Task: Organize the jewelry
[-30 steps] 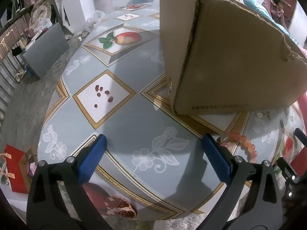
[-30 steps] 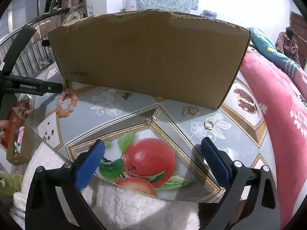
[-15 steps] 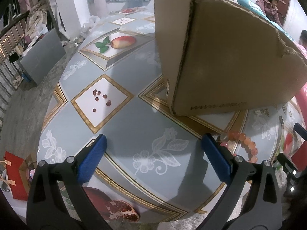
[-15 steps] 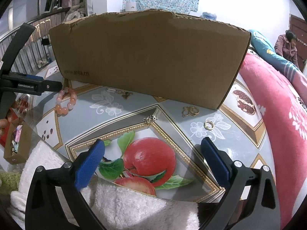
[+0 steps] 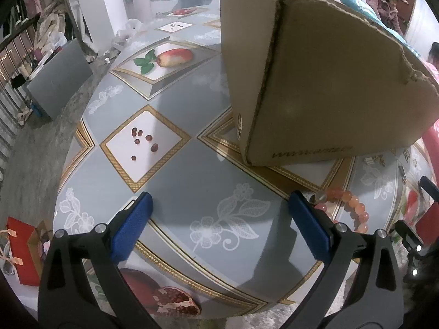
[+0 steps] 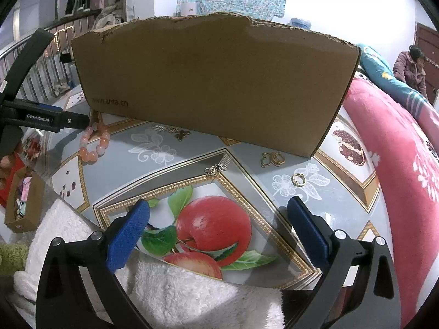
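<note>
- The cardboard box (image 6: 214,82) shows only its outer walls in both views; its inside is hidden.
- The bead bracelet (image 5: 348,208) is partly covered by the left gripper's (image 5: 219,211) right finger at 4 o'clock.
- Small gold pieces (image 5: 374,159) at 3 o'clock in the left view are too small to identify.
- A chain (image 6: 162,128) runs under the box's shadow; its far end cannot be made out.
- The pink blanket (image 6: 397,164) is cut off at 3 o'clock.

Both handheld units share one build: the left gripper (image 5: 219,204) and right gripper (image 6: 218,211) carry matte black arms, silver screws at the joints and textured blue pads (image 6: 129,235) on the jaws. White "GenRobot.AI" lettering marks the left unit's black side.
</note>
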Demonstrator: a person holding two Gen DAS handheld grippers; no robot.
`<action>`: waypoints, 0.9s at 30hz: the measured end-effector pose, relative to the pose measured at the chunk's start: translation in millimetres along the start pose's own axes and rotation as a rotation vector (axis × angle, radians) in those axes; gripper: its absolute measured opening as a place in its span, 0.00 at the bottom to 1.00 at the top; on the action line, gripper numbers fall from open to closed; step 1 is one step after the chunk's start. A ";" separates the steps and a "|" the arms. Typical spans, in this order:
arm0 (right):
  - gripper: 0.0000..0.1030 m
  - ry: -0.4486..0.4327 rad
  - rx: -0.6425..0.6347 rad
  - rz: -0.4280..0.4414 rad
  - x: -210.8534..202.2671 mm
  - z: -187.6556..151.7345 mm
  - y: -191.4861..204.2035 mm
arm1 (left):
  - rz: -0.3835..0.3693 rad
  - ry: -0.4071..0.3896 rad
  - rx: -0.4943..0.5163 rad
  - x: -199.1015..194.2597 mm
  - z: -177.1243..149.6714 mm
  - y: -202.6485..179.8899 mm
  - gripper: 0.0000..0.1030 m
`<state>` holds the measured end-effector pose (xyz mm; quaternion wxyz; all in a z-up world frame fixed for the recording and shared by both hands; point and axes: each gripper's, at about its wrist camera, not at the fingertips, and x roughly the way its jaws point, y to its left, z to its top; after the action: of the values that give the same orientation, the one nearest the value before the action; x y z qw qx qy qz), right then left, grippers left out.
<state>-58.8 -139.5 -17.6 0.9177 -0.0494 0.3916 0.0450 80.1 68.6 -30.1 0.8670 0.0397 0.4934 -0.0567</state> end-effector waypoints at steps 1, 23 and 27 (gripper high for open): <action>0.94 0.001 0.000 0.001 0.3 -0.1 0.2 | 0.000 0.004 -0.002 0.3 0.7 0.0 0.93; 0.94 0.002 -0.001 0.000 0.6 0.2 0.7 | 0.004 0.003 -0.002 -0.3 0.4 -1.9 0.93; 0.94 0.002 -0.001 0.000 0.8 0.0 0.8 | 0.001 0.008 -0.001 -0.8 1.7 -1.4 0.93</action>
<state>-58.3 -138.6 -18.2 0.9172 -0.0500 0.3928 0.0450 81.0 67.1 -28.5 0.8651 0.0399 0.4969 -0.0561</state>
